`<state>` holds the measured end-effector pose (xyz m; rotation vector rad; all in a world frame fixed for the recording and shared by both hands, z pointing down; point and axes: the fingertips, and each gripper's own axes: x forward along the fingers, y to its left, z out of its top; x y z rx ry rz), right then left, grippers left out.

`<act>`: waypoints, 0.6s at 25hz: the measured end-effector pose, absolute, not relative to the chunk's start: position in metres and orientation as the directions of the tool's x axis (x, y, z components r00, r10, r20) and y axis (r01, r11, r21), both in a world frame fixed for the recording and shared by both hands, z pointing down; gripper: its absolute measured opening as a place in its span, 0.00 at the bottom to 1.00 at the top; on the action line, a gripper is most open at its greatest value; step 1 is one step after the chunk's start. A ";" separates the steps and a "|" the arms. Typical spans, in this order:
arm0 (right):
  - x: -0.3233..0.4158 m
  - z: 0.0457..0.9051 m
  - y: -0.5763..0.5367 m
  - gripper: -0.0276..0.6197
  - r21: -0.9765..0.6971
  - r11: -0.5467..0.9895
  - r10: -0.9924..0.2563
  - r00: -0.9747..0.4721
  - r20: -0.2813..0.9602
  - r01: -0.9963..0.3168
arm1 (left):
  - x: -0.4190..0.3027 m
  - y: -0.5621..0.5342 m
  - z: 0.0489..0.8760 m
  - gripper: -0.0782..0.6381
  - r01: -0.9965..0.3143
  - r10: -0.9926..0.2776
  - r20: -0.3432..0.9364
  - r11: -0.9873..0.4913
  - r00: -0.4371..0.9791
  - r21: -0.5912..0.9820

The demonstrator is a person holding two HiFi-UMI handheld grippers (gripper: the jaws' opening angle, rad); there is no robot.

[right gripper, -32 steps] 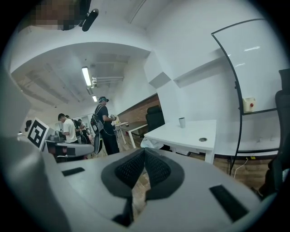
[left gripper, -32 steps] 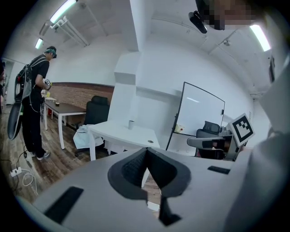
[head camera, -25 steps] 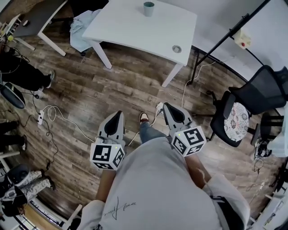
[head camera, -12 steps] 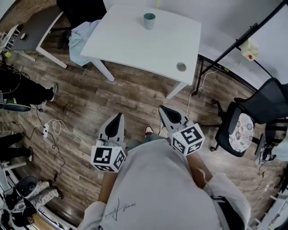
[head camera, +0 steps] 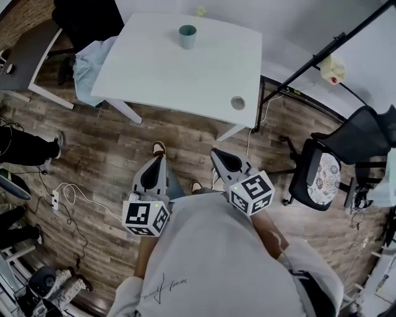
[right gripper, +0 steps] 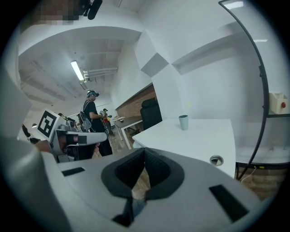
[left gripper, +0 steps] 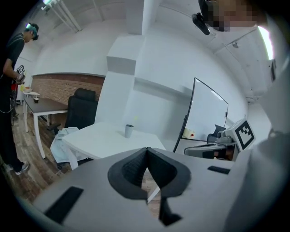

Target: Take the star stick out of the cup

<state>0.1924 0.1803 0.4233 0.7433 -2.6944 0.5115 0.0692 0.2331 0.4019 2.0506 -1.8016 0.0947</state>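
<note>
A teal cup (head camera: 187, 36) stands near the far edge of the white table (head camera: 161, 74). Just beyond it shows a small yellow shape (head camera: 201, 11), likely the star; its stick is too thin to make out. My left gripper (head camera: 158, 162) and right gripper (head camera: 218, 155) are held over the wood floor, well short of the table, both shut and empty. The left gripper view has the cup (left gripper: 129, 131) far ahead past the closed jaws. In the right gripper view the cup (right gripper: 183, 122) is equally distant, with a yellow speck (right gripper: 189, 105) above it.
A round cable hole (head camera: 237, 103) sits near the table's front right corner. A black stand pole (head camera: 322, 49) and two office chairs (head camera: 356, 133) are at the right. A black chair with a pale cloth (head camera: 86, 59) is left of the table. Cables (head camera: 74, 192) lie on the floor.
The view has moved closer to the table, and the cup now sits left of centre. Both grippers kept their place in front of the body and stayed shut.
</note>
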 end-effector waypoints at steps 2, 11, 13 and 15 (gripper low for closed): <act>0.185 0.423 0.162 0.06 -0.239 0.794 -0.456 -0.807 0.374 -0.559 | 0.061 0.212 0.405 0.10 -0.958 -0.932 0.308 -0.107 0.190 0.266; 0.118 0.415 0.078 0.06 -0.188 0.729 -0.561 -0.731 0.389 -0.658 | -0.022 0.108 0.413 0.10 -0.944 -0.914 0.306 -0.181 0.265 0.276; 0.099 0.411 0.062 0.06 -0.192 0.718 -0.568 -0.724 0.392 -0.669 | -0.039 0.086 0.408 0.10 -0.938 -0.907 0.303 -0.211 0.293 0.275; 0.082 0.409 0.045 0.06 -0.187 0.706 -0.581 -0.710 0.399 -0.683 | -0.056 0.065 0.405 0.10 -0.929 -0.897 0.300 -0.245 0.325 0.276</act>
